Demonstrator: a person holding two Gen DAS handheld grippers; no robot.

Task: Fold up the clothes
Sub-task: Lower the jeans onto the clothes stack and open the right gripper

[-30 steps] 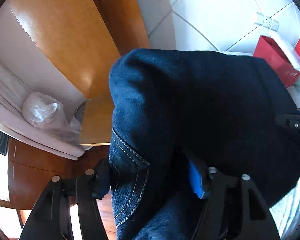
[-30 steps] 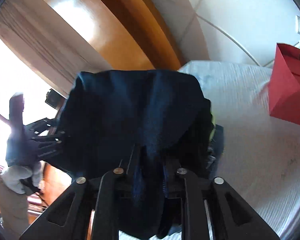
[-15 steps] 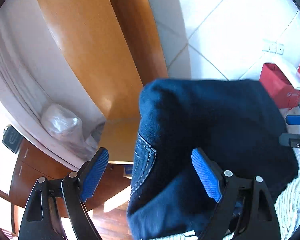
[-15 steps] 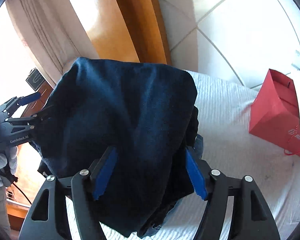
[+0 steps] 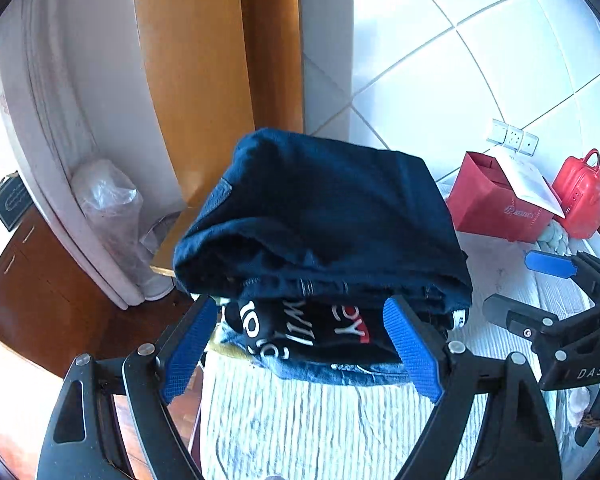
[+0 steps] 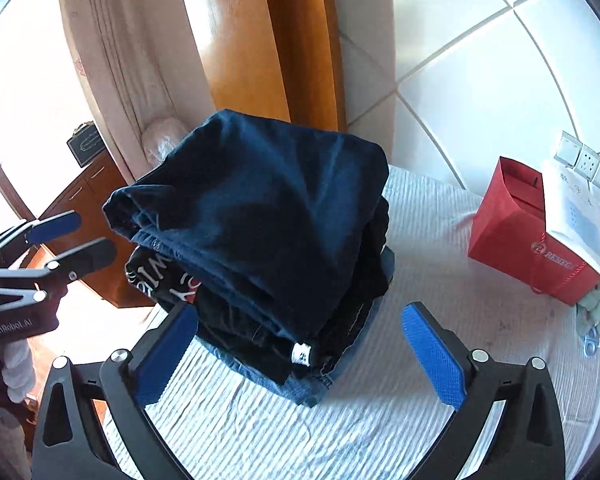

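Observation:
Dark blue folded jeans (image 5: 324, 216) lie on top of a stack, over a black garment with white lettering (image 5: 300, 332) and a lighter denim piece (image 5: 340, 376), all on a white ribbed bedspread (image 5: 300, 432). My left gripper (image 5: 300, 344) is open and drawn back from the stack's near edge, its blue pads (image 5: 188, 348) clear of the cloth. In the right wrist view the same jeans (image 6: 260, 208) top the pile. My right gripper (image 6: 300, 352) is pulled back, its jaws opening wide, and the stack's corner shows between them without touching the pads (image 6: 432, 356).
A red paper bag (image 6: 532, 248) with a white sheet on it stands on the bed at the right, with a red handbag (image 5: 580, 200) behind. A wooden panel (image 5: 204, 80), a curtain (image 5: 60, 120) and a cabinet (image 5: 28, 280) lie beyond the bed's left edge. A gloved hand (image 6: 16, 364) holds the left gripper (image 6: 68, 240).
Both grippers released the jeans and backed away upward; the right jaws went from shut on the cloth to wide. The jeans now rest folded on the stack.

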